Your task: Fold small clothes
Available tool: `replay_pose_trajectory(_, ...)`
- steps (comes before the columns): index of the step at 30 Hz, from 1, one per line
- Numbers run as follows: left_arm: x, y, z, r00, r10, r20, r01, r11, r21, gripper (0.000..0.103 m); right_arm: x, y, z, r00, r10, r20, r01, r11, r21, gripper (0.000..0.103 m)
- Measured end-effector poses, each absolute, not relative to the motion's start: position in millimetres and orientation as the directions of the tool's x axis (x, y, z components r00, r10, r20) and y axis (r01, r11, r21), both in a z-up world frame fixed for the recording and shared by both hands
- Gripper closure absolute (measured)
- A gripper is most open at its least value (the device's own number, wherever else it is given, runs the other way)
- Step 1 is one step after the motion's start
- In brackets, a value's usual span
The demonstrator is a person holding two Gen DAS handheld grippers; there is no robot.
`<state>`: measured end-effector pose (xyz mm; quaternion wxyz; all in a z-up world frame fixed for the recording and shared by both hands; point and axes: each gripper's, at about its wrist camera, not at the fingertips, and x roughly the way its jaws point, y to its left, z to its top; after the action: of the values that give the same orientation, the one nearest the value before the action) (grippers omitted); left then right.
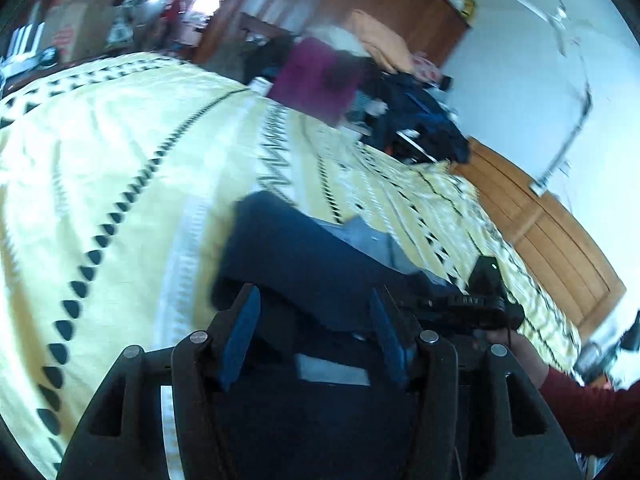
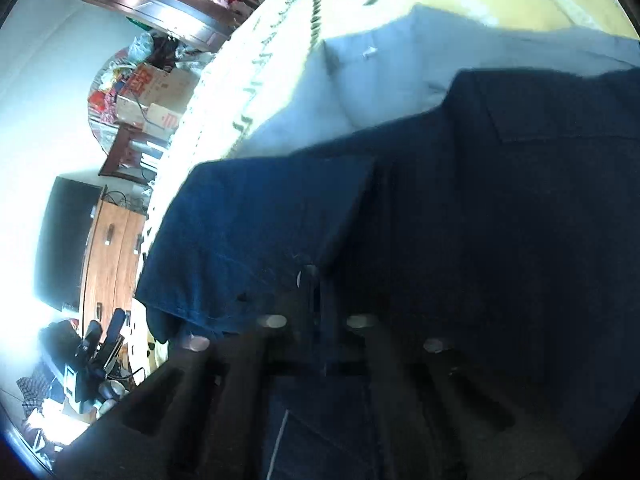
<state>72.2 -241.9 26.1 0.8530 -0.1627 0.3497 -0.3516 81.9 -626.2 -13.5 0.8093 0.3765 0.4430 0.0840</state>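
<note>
A: Left gripper (image 1: 314, 326)?
B: Jaws wide, straddling the navy garment (image 1: 304, 264), which lies on the yellow bedspread (image 1: 120, 140) over a pale blue garment (image 1: 362, 236).
A: Right gripper (image 2: 316, 292)?
B: Narrow, apparently pinching navy cloth; view is dark.
A: Risk?
B: Lifting could drag the pale layer along, spoiling the fold.

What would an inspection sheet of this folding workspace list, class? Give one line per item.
Surface: bed with yellow patterned bedspread.
Job's things: navy garment with pale grey lining, lying on the bedspread.
Clutter: heap of clothes at the bed's far side.
Grippers: left tool open around navy cloth; right tool shut on the garment.
Cables: nothing seen on the bed.
Surroundings: wooden wardrobe, cardboard boxes, ceiling fan.
</note>
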Motion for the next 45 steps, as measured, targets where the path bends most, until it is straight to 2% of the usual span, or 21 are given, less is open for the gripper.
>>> replay_pose_trajectory(5,108,-233,34,0.544,-0.695,-0.469,0.493,0.718,-0.491,0.044,34,-658,51,0.735,0.395,-0.551,0.115,0.729,0.675,0.103)
replay_pose_trajectory(8,136,-238,33,0.522,-0.704,-0.482,0.495,0.710,-0.501,0.042,5,-684,66,0.763,0.358,-0.538,0.130,0.731,0.670,0.103)
replay_pose_trajectory(12,159,-287,11,0.403,-0.700,-0.590,0.570,0.696,-0.437,0.042,-11,-702,60,0.763,0.327,-0.558,0.174,0.728,0.663,0.103)
replay_pose_trajectory(13,161,-301,-1,0.379,-0.668,-0.640,0.586,0.709,-0.393,0.042,-14,-706,56,0.762,0.316,-0.566,0.188,0.728,0.659,0.103)
replay_pose_trajectory(15,165,-325,-34,0.347,-0.529,-0.774,0.589,0.765,-0.259,0.047,-15,-713,54,0.759,0.294,-0.581,0.208,0.736,0.644,0.103)
replay_pose_trajectory(16,169,-325,-45,0.341,-0.493,-0.800,0.572,0.784,-0.240,0.050,-17,-717,53,0.756,0.271,-0.596,0.222,0.751,0.622,0.103)
replay_pose_trajectory(18,174,-316,-51,0.345,-0.495,-0.797,0.544,0.798,-0.260,0.050,-27,-735,46,0.743,0.246,-0.623,0.262,0.749,0.608,0.103)
replay_pose_trajectory(21,172,-321,-52,0.382,-0.422,-0.822,0.574,0.806,-0.146,0.049,-41,-758,25,0.711,0.248,-0.658,0.330,0.708,0.624,0.103)
replay_pose_trajectory(26,175,-317,-53,0.379,-0.417,-0.826,0.578,0.804,-0.140,0.045,-51,-759,-14,0.660,0.256,-0.706,0.377,0.700,0.607,0.102)
replay_pose_trajectory(33,171,-292,-46,0.434,-0.342,-0.834,0.536,0.842,-0.067,0.045,-58,-764,-34,0.698,0.301,-0.650,0.349,0.650,0.675,0.100)
replay_pose_trajectory(34,173,-283,-44,0.452,-0.315,-0.835,0.505,0.861,-0.051,0.049,-60,-763,-35,0.705,0.303,-0.641,0.342,0.647,0.682,0.100)
replay_pose_trajectory(38,162,-242,-19,0.526,-0.304,-0.794,0.380,0.919,-0.099,0.047,-63,-761,-36,0.724,0.294,-0.624,0.325,0.653,0.684,0.098)
replay_pose_trajectory(40,146,-245,-5,0.536,-0.351,-0.768,0.417,0.901,-0.121,0.045,-63,-760,-36,0.727,0.290,-0.622,0.324,0.654,0.684,0.098)
replay_pose_trajectory(42,121,-271,4,0.501,-0.424,-0.754,0.540,0.834,-0.110,0.042,-64,-761,-37,0.730,0.291,-0.619,0.322,0.652,0.686,0.098)
replay_pose_trajectory(44,106,-296,-6,0.458,-0.397,-0.795,0.616,0.787,-0.038,0.038,-64,-761,-36,0.726,0.295,-0.621,0.322,0.653,0.686,0.098)
replay_pose_trajectory(45,104,-303,-19,0.449,-0.330,-0.831,0.623,0.782,0.026,0.038,-64,-761,-35,0.721,0.297,-0.626,0.322,0.656,0.682,0.098)
